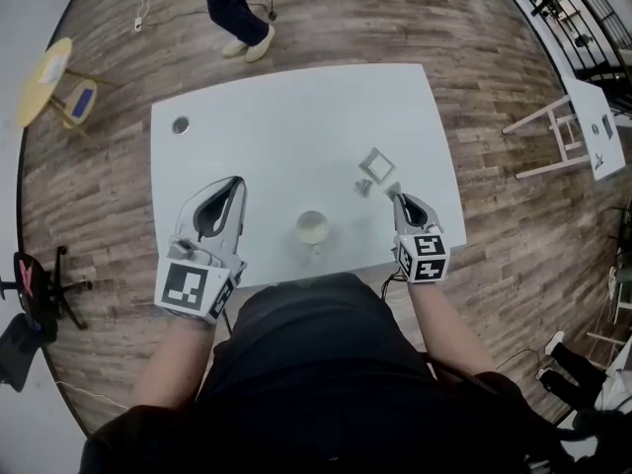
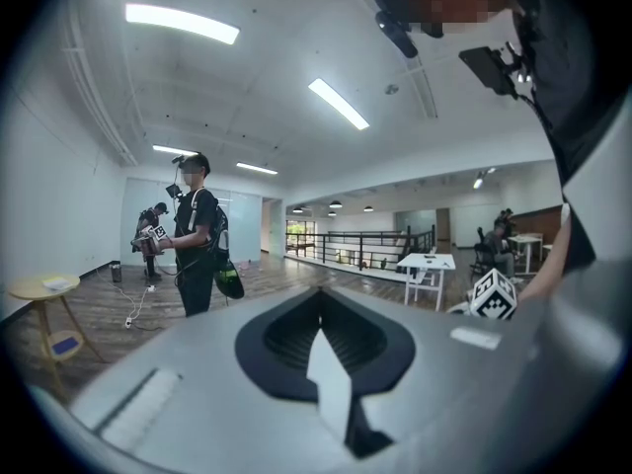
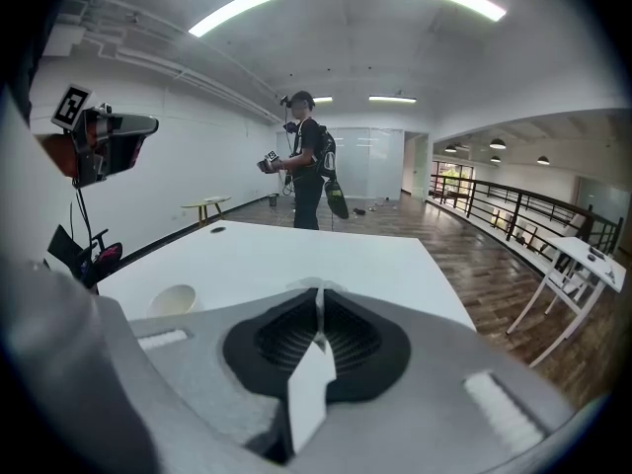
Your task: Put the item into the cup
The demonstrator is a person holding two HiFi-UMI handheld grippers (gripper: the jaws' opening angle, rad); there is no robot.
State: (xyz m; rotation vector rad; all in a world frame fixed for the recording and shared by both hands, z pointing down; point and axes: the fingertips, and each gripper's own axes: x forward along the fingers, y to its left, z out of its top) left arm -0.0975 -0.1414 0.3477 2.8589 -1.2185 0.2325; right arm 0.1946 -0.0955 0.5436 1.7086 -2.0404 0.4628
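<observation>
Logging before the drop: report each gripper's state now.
Left gripper: closed, empty.
Right gripper: closed on a small pale item at its tips.

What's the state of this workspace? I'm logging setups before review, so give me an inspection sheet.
Surface: white rectangular table.
Job's things: cup upright near the front edge; small pale item at the tips of the right gripper.
Clutter: pale square piece, small grey piece, dark round disc.
Grippers: left gripper shut, empty; right gripper shut on the small pale item.
Cables: white cable on the floor.
Surroundings: wood floor, yellow side table, another person, second white table.
</observation>
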